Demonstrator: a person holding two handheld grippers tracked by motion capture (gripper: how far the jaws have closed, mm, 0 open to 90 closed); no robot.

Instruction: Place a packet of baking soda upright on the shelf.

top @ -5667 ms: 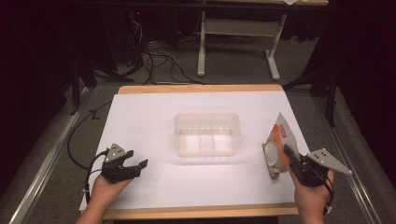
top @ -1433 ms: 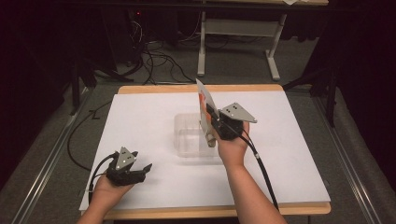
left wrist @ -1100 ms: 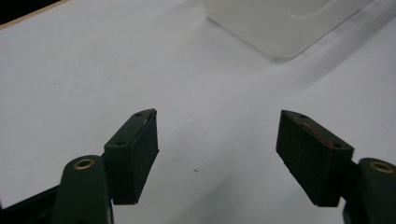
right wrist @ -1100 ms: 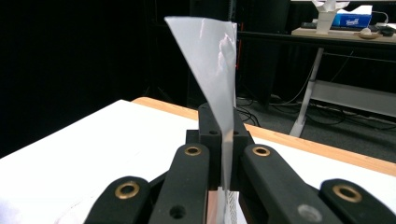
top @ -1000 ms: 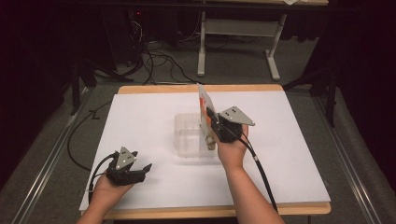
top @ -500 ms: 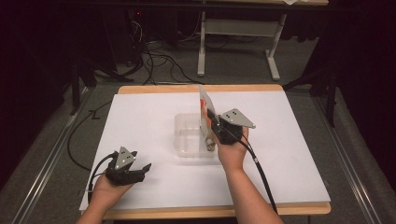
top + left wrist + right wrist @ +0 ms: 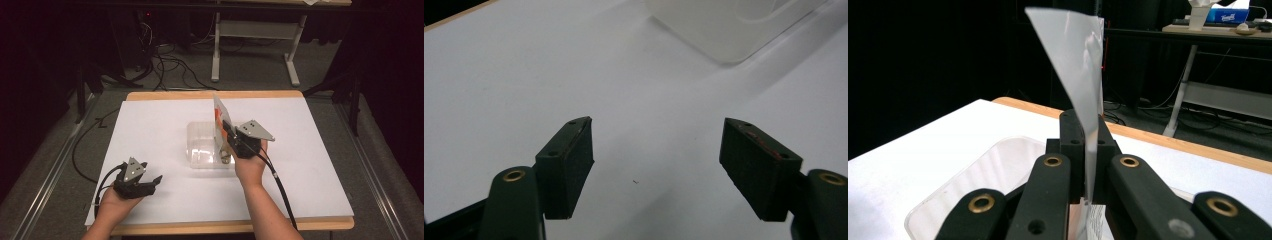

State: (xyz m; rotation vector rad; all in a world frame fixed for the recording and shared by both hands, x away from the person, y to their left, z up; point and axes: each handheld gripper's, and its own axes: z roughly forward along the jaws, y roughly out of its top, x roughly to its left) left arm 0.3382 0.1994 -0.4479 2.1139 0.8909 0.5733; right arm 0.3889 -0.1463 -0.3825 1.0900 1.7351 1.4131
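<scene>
A flat foil packet [image 7: 220, 116], silvery with orange print, stands on edge above the right part of a clear plastic container [image 7: 200, 146] in the middle of the table. My right gripper [image 7: 226, 132] is shut on the packet's lower part; in the right gripper view the packet [image 7: 1075, 65] rises between the closed fingers [image 7: 1073, 145], with the container [image 7: 950, 192] below. My left gripper [image 7: 152, 184] rests near the table's front left, jaws open and nothing between them. In the left gripper view the left gripper [image 7: 656, 167] points toward the container's corner [image 7: 724, 25].
A white sheet [image 7: 310, 150] covers the table, with a wooden edge [image 7: 230, 227] at the front. A cable [image 7: 280, 187] trails from the right gripper toward the person. Beyond the table are floor cables [image 7: 165, 65] and a desk frame [image 7: 250, 30].
The right gripper carried the packet from the table's right side to over the container, then eased it slightly lower and to the right. The left gripper stayed in place.
</scene>
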